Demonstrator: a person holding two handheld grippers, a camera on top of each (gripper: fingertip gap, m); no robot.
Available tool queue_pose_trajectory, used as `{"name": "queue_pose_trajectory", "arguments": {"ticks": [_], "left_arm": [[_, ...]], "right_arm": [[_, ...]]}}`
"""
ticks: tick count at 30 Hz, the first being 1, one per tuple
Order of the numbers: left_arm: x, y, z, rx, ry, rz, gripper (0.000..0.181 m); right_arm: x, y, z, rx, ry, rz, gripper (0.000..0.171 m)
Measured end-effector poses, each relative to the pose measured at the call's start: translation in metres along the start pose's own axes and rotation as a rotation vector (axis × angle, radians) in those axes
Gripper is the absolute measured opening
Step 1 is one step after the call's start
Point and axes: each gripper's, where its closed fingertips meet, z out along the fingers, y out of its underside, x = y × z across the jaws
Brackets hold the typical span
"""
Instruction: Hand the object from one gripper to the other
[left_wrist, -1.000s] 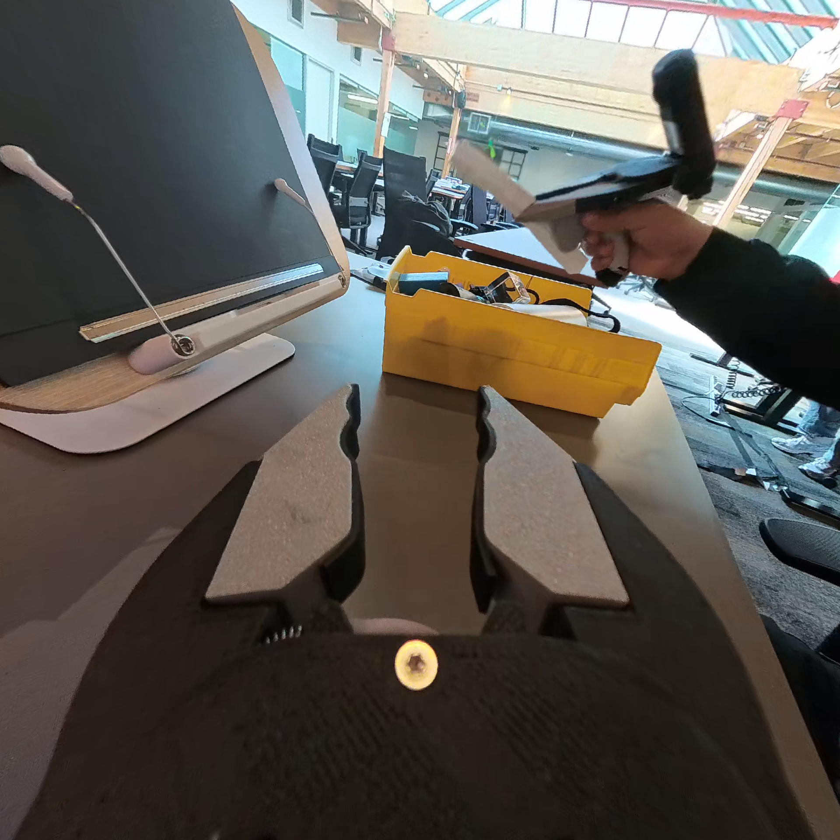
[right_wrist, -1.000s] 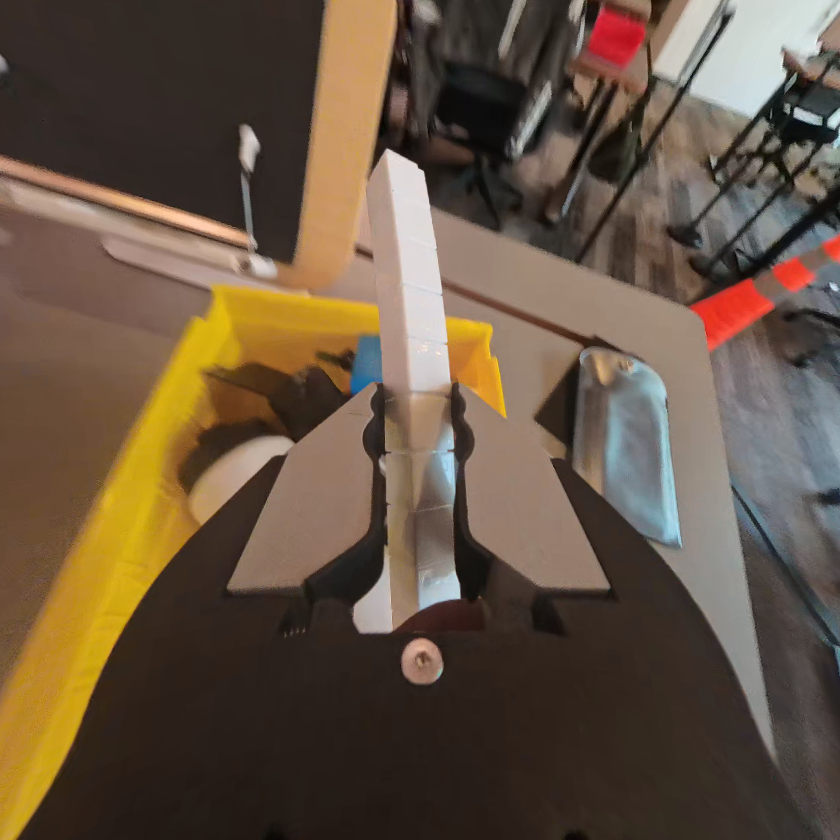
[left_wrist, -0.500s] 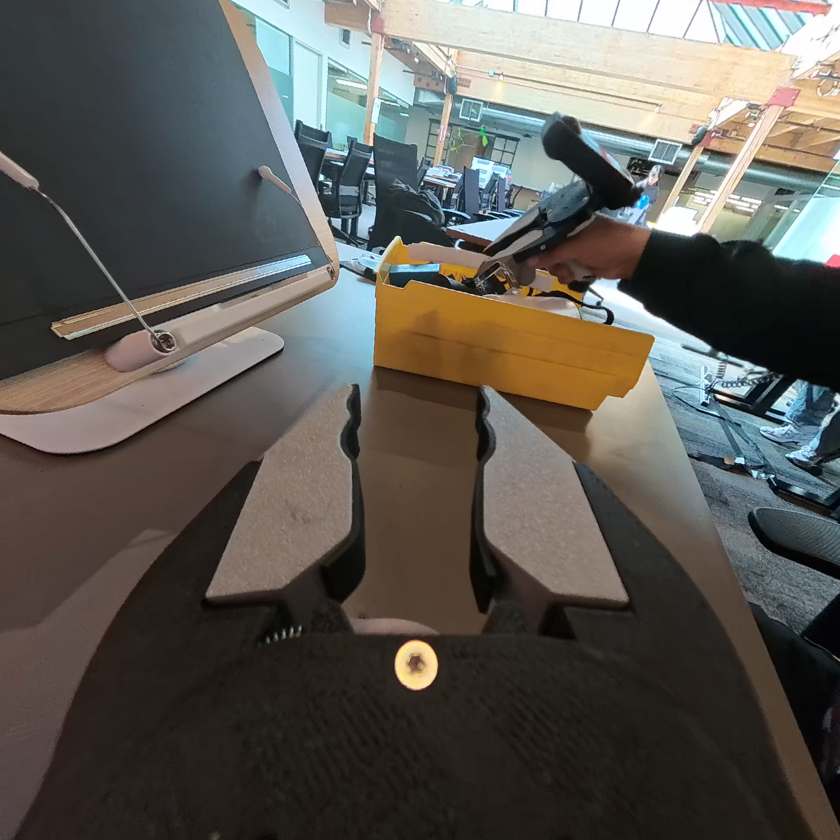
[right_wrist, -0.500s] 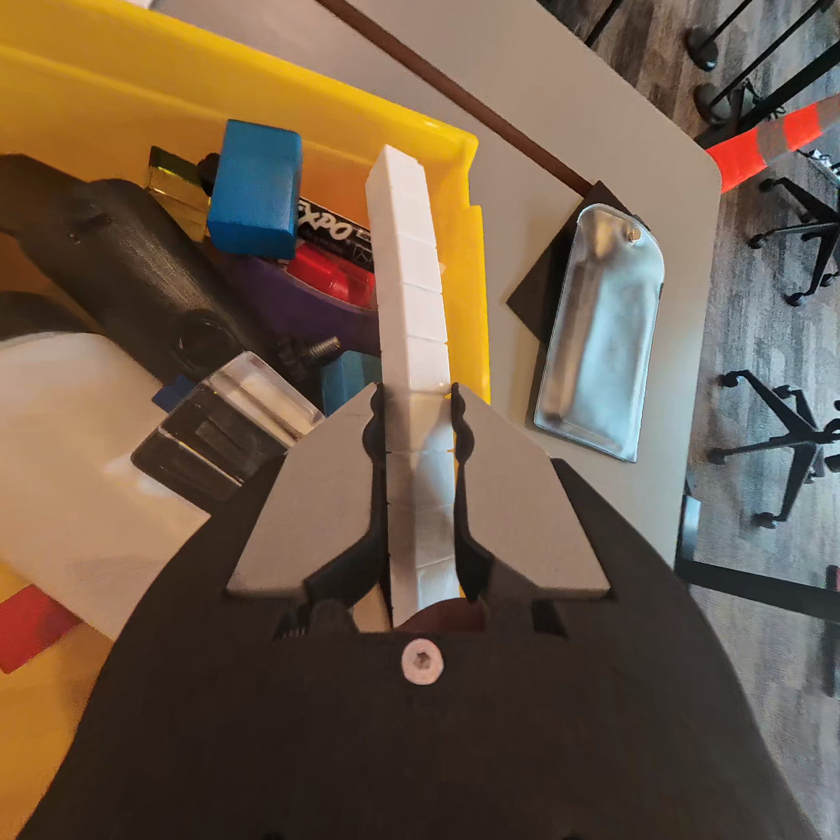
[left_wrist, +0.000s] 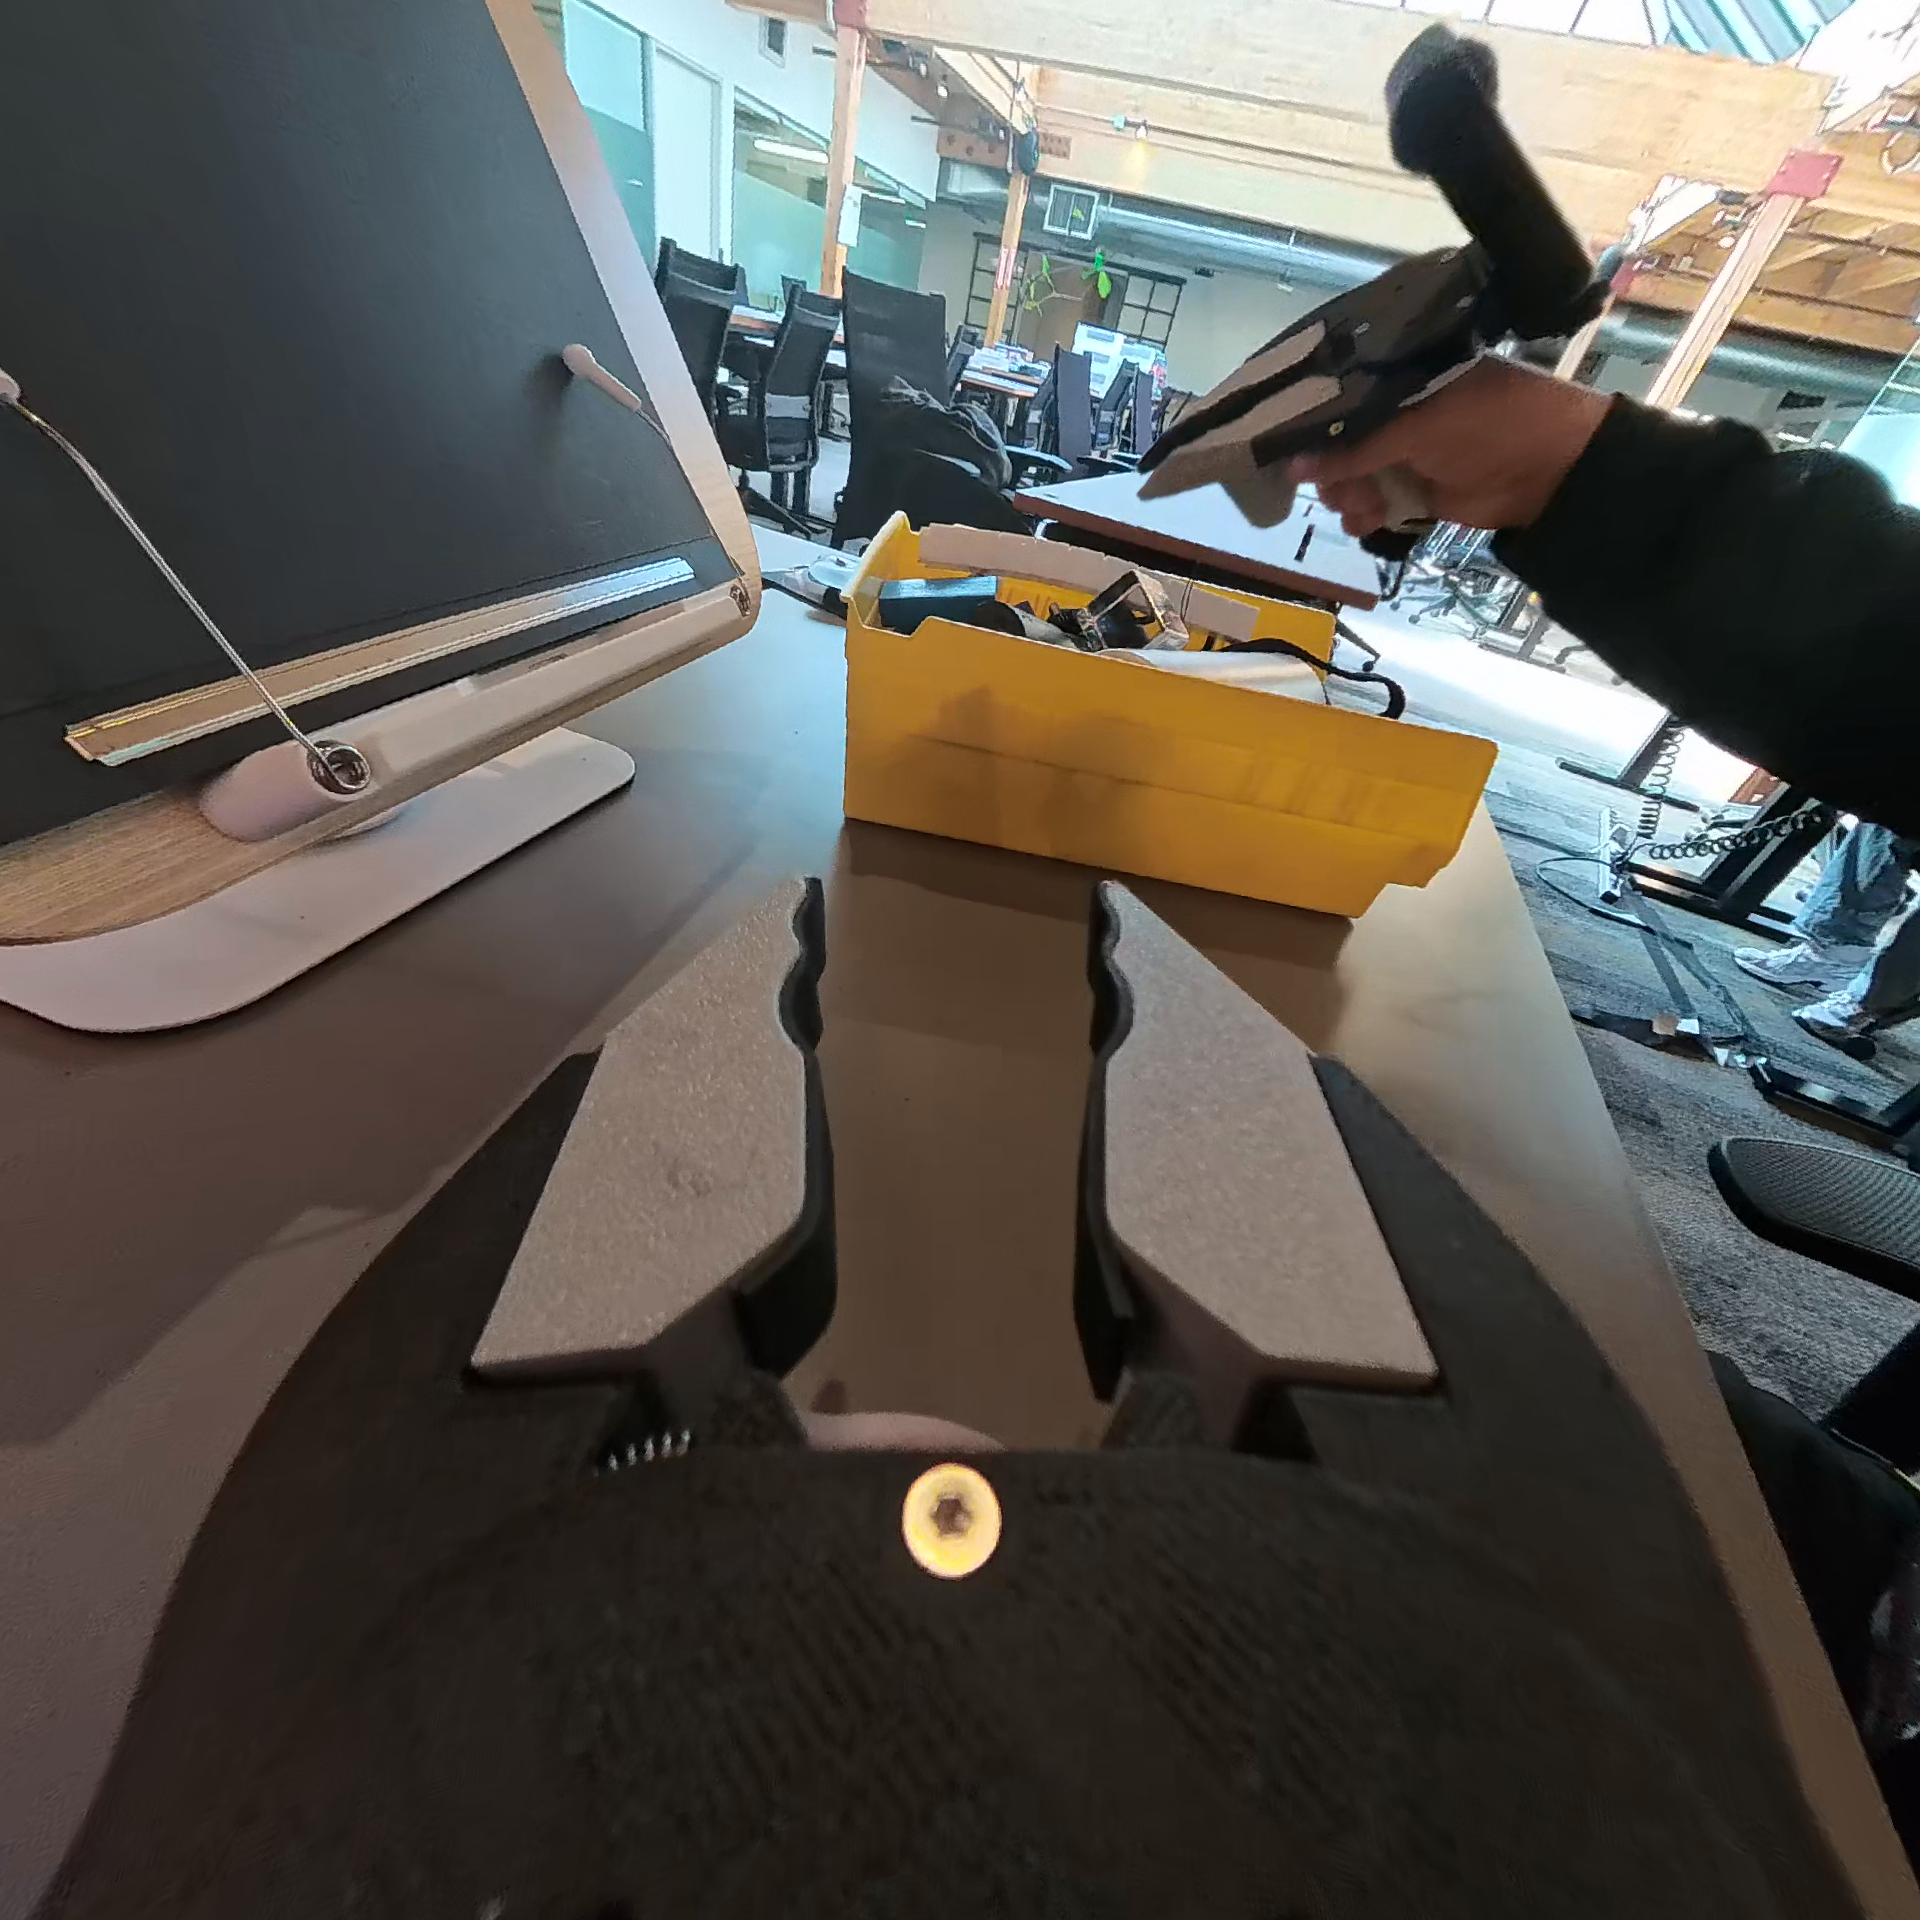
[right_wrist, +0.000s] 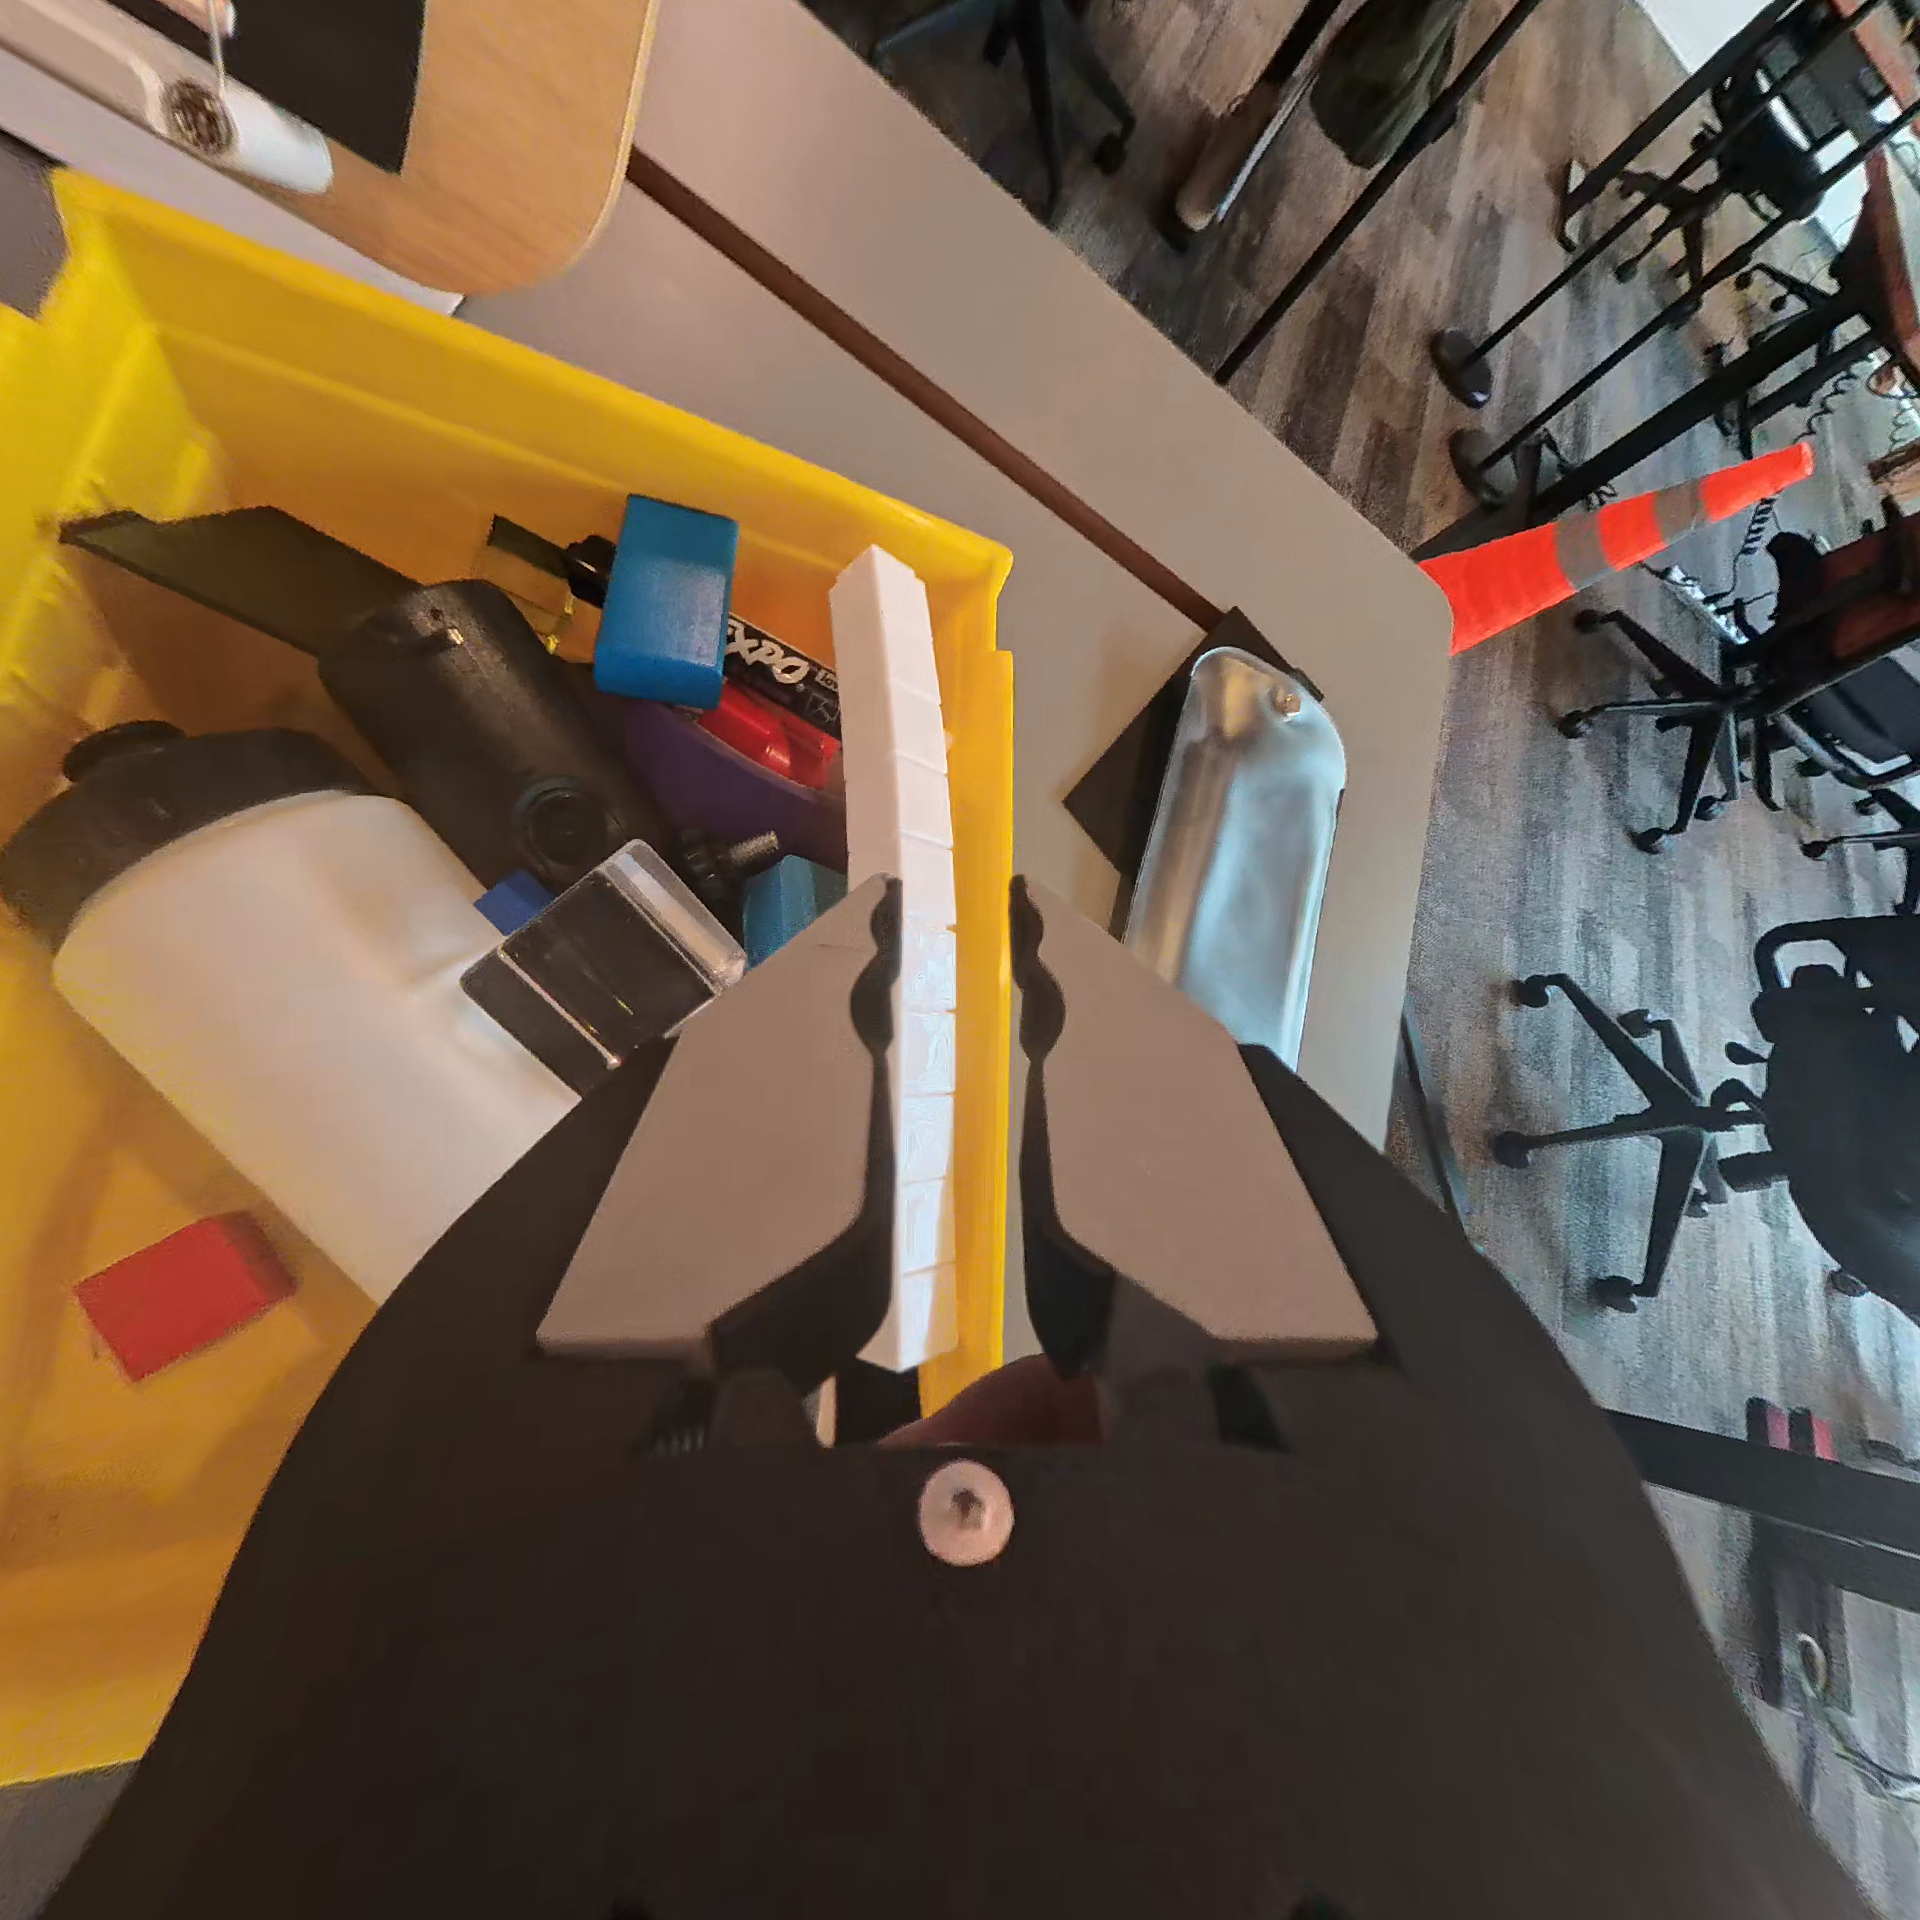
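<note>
A long white segmented strip (right_wrist: 899, 748) lies in the yellow bin (right_wrist: 416, 416) along its right wall, on top of the other items. My right gripper (right_wrist: 953, 894) is open above it, with a gap between the strip and the right finger. In the left wrist view the right gripper (left_wrist: 1158, 480) hovers clear above the bin (left_wrist: 1143, 769), and the strip (left_wrist: 997, 549) rests at the bin's top. My left gripper (left_wrist: 958, 904) is open and empty, low over the dark table in front of the bin.
The bin also holds a white bottle (right_wrist: 281, 956), a blue block (right_wrist: 665, 603), a red block (right_wrist: 182, 1294), markers and black parts. A black board on a white stand (left_wrist: 312, 416) stands left. A clear pouch (right_wrist: 1231, 831) lies beside the bin. The table edge runs along the right. My right fingertips sit around 40 centimeters from my left ones.
My right gripper lowered the white strip into the yellow bin, opened and let it go, then rose above the bin. The left gripper has stayed open and almost still.
</note>
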Motion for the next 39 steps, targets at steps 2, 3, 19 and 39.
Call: {"name": "queue_pose_trajectory", "arguments": {"ticks": [2,3,19,39], "left_arm": [[-0.001,0.000,0.000,-0.002,-0.002,-0.004,0.048],[-0.002,0.001,0.000,-0.004,-0.005,-0.009,0.047],[-0.009,0.018,0.008,-0.066,-0.047,0.048,0.026],[-0.013,0.026,0.016,-0.130,-0.204,0.222,0.034]], "right_arm": [[-0.001,-0.005,-0.007,0.024,-0.010,0.028,0.016],[-0.008,-0.012,-0.013,0.054,-0.039,0.051,0.016],[-0.346,-0.131,0.008,0.527,-0.619,0.011,0.035],[-0.380,-0.127,0.031,0.456,-0.741,-0.071,0.052]]}}
